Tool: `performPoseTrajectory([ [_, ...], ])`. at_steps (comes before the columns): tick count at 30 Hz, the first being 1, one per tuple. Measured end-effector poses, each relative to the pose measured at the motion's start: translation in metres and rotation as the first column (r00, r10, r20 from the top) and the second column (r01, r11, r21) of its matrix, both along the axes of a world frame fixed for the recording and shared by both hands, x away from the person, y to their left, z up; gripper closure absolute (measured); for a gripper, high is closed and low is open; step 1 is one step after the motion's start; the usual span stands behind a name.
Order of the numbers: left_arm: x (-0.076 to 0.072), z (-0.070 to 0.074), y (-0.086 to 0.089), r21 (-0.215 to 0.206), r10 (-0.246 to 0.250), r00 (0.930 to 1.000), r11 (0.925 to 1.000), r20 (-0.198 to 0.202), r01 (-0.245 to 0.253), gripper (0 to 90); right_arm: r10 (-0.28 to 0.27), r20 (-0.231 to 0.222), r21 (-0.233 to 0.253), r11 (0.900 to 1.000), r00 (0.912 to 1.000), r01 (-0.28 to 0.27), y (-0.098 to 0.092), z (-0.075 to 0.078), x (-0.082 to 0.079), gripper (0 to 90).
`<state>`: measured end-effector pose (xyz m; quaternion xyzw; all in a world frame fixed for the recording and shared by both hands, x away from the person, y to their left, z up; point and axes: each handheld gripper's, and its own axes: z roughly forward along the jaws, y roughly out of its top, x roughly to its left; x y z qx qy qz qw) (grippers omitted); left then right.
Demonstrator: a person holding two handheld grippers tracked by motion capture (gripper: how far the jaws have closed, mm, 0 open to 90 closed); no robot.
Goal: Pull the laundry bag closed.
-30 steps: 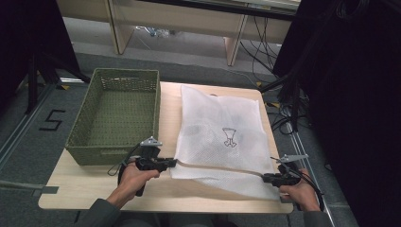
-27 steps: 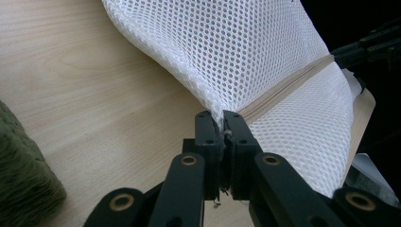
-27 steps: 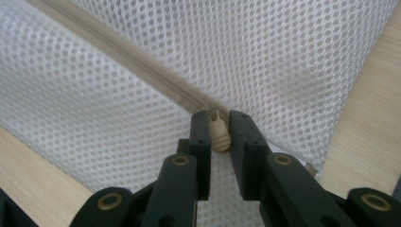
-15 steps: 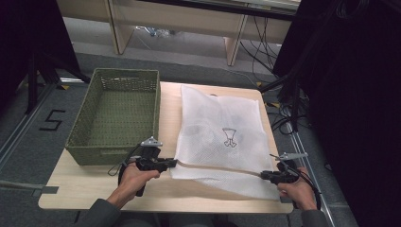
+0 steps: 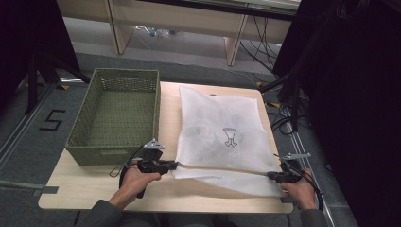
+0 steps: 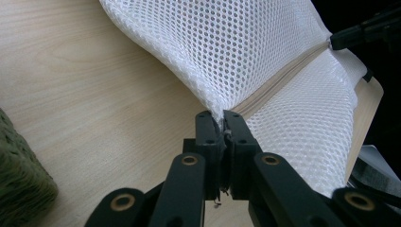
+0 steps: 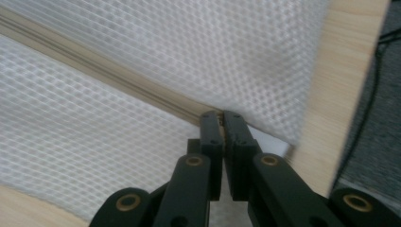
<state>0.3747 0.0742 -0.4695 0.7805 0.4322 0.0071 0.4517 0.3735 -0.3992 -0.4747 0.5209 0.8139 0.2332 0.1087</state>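
A white mesh laundry bag (image 5: 220, 130) with a small printed mark lies on the wooden table (image 5: 94, 187), its zipper edge nearest the person. My left gripper (image 5: 174, 165) is shut on the bag's near left corner, where the zipper (image 6: 283, 80) ends between the jaws (image 6: 222, 118). My right gripper (image 5: 269, 174) is shut on the zipper (image 7: 108, 71) at the bag's near right end, by the table's right edge. The zipper line runs taut between the two grippers, lifted slightly off the table.
A green woven basket (image 5: 113, 116) stands empty on the table's left half, just beyond my left gripper. Cables and dark stands crowd the floor to the right. A light wooden shelf unit (image 5: 189, 19) stands behind the table.
The right gripper has slid a little left along the zipper edge. The left gripper holds its place at the corner.
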Motion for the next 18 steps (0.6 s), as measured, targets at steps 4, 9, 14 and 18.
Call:
performPoseTrajectory([
  [4,0.000,0.000,0.000,0.000,-0.002,1.0000,1.0000,-0.002,0.002,85.7,-0.041,0.008,0.004,0.999,0.9991,0.041,-0.007,0.000,-0.001,88.5],
  [9,0.000,-0.002,-0.001,0.002,-0.005,1.0000,1.0000,-0.007,0.005,85.6,-0.018,0.015,-0.019,1.000,0.9997,0.018,-0.009,0.000,0.002,88.5],
  [14,0.000,-0.004,-0.004,0.009,-0.008,0.9999,0.9999,-0.008,0.008,85.5,-0.024,0.034,-0.055,0.998,0.9992,0.025,-0.007,0.000,0.008,88.5],
  [18,0.001,-0.006,-0.004,0.021,0.000,1.0000,0.9998,-0.006,0.001,85.3,-0.011,0.042,-0.074,0.997,0.9991,0.014,-0.005,-0.001,0.015,88.5],
])
